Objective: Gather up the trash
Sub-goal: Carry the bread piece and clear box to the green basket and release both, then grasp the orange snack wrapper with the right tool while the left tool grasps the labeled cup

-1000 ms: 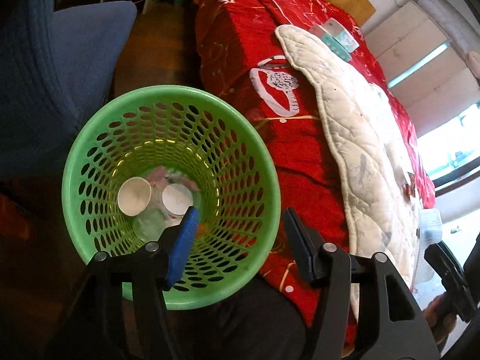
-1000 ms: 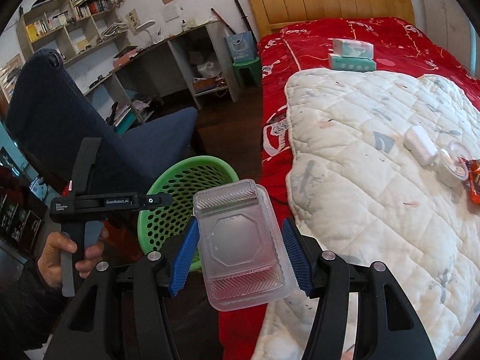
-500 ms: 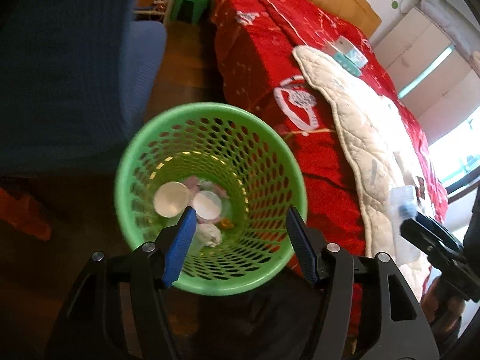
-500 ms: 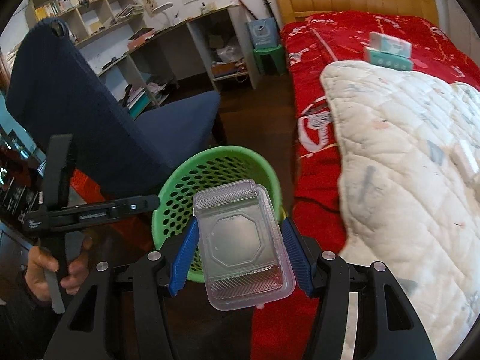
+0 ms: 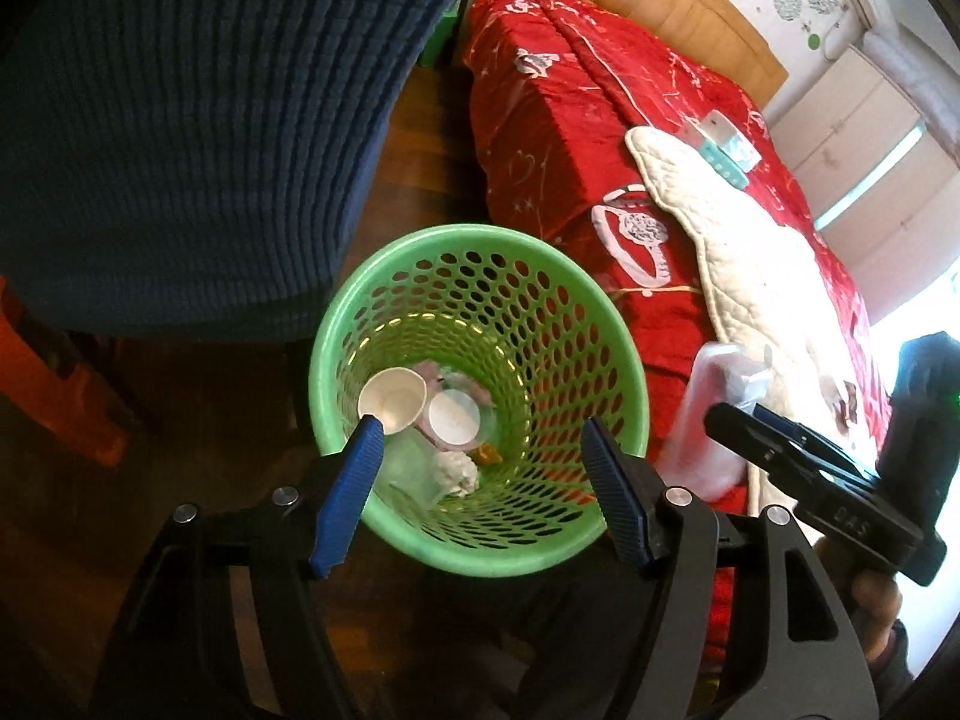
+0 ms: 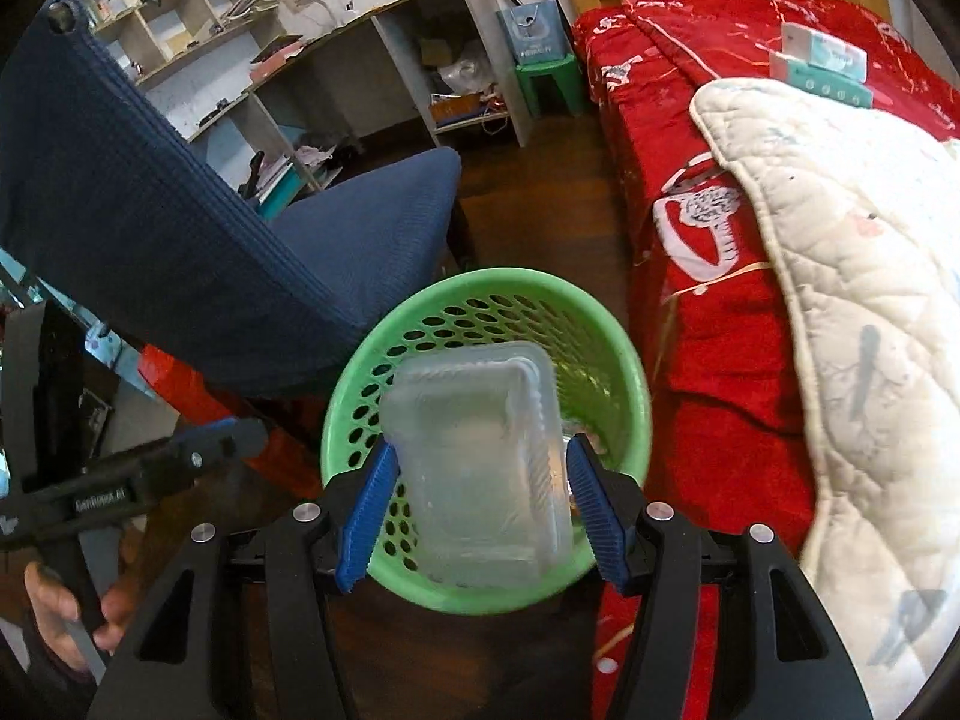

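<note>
A green perforated basket [image 5: 480, 240] stands on the dark floor between a blue chair and the bed. Two paper cups [image 5: 393, 399] and a crumpled tissue [image 5: 456, 471] lie at its bottom. My left gripper [image 5: 480, 438] hovers over the near rim; its jaws are opening and nothing is between them. My right gripper [image 6: 480, 450] holds a clear plastic container [image 6: 474, 420] over the basket [image 6: 480, 279]. Its jaws are opening while the pads still touch the container's sides. The container looks blurred and tipped toward the basket. In the left wrist view the container [image 5: 711, 414] stands just right of the rim.
A blue chair [image 6: 180, 228] crowds the basket's left side. The bed with a red cover [image 5: 570, 138] and white quilt [image 6: 870, 270] runs along the right, with tissue boxes [image 6: 822, 63] on it. A desk with shelves [image 6: 360, 60] and a green stool [image 6: 546, 78] stand behind.
My right gripper carried the container left and down from beside the bed to above the basket. My left gripper's jaws spread wider as it drew back toward the chair.
</note>
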Tool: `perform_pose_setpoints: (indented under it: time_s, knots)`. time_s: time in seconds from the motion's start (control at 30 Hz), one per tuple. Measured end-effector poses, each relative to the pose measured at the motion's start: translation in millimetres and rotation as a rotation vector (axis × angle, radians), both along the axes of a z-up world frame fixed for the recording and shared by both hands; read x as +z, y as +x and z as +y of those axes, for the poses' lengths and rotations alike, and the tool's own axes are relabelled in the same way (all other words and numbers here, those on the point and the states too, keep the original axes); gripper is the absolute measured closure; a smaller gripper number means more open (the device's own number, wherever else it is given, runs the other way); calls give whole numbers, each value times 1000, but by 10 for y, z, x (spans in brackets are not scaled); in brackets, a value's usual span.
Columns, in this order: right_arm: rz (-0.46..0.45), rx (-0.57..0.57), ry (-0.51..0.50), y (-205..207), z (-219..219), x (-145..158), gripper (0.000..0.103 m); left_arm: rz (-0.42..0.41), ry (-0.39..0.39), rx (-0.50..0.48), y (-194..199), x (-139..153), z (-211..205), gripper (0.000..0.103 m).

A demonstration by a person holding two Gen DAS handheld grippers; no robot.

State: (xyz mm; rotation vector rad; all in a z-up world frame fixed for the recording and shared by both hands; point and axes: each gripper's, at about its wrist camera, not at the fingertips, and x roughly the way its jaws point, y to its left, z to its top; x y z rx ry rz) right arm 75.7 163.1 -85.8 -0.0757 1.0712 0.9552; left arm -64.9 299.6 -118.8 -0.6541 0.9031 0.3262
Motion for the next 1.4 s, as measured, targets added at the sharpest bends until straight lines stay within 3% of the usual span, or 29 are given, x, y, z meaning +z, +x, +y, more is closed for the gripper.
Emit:
perform_pose_setpoints:
  time_s: [0.07,0.2,0.27,0.57,1.07,1.4]
  knots:
    - [18,-10,16,21,-6,-12,39,1,0,-3,11,-3,-19,35]
    - [30,-29,30,48,-82,6,38,6,0,-21,89,-5,-86,35]
    - [27,-36,32,56,-143,22,33,5,-1,-29,124,-1,-117,35]
    - [-19,-118,3,174,-749,111,20,13,0,-94,373,8,-408,29]
    - [-136,-380,-101,665,-2214,261,16,11,44,-229,811,205,-1031,21]
    - [-191,-596,-216,1272,-3311,251,16,6,59,-331,1239,303,-1505,20]
